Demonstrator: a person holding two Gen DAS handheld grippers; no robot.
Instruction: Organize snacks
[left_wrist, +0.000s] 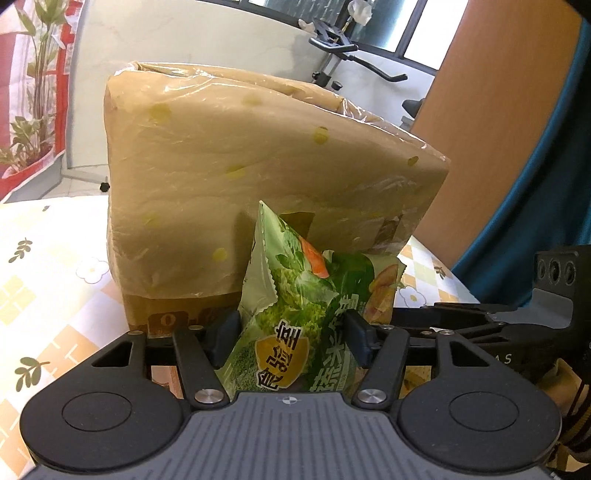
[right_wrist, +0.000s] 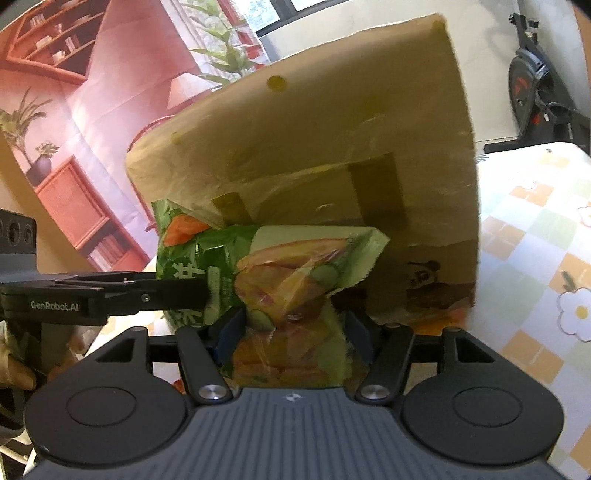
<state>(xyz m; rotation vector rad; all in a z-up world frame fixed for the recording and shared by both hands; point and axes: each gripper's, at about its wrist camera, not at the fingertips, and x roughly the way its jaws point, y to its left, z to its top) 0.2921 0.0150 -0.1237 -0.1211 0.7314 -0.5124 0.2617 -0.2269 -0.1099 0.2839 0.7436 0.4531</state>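
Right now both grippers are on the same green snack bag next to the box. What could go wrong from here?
1. The left gripper and right gripper both pinch the green snack bag; pulling apart could tear it or crush what's inside.
2. The bag sits against the wrapped cardboard box, which looks tilted; a shove might tip it.
3. If one gripper lets go early, the bag may swing from the other and slip.

Green snack bag (right_wrist: 280, 280), crumpled, clamped between the right gripper (right_wrist: 291, 332) pads; the left gripper (right_wrist: 177, 291) reaches in from the left and meets the bag's left side. Behind: tan plastic-wrapped cardboard box (right_wrist: 314, 166), upright on a floral checked tablecloth (right_wrist: 535, 240).
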